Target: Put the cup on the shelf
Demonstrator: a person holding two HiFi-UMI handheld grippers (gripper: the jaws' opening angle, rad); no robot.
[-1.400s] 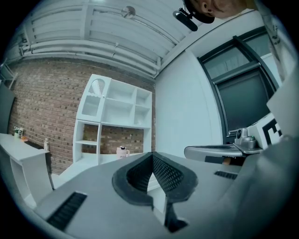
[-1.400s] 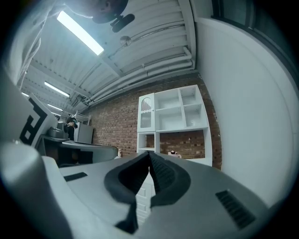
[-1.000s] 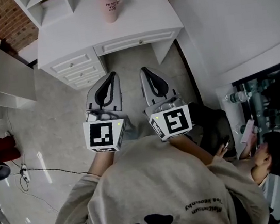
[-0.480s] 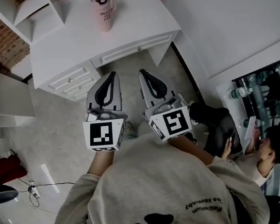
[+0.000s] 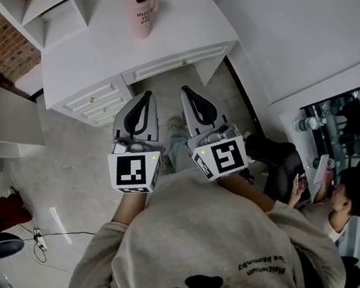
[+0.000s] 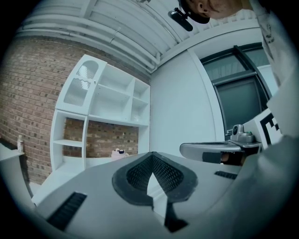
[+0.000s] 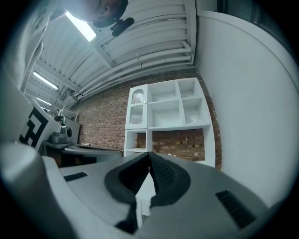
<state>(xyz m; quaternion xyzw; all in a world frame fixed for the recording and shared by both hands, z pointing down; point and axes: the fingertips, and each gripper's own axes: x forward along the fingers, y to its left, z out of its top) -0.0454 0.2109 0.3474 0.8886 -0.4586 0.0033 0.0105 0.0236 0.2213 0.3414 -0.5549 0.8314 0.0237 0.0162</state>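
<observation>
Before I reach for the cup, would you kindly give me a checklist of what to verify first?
1. Cup upright on desk: ok.
2. Left tongs open for grasping: not ok, shut and empty.
3. Right tongs open: not ok, shut and empty.
4. Tongs within reach of cup: not ok, apparently short of the desk.
5. Shelf has free space: ok, open compartments look bare.

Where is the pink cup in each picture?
Head view: the pink cup stands at the top middle, on the white desk.
Left gripper view: tiny, below and left of middle.
Right gripper view: cannot be made out.
Shared landmark: the white shelf against the brick wall.
</observation>
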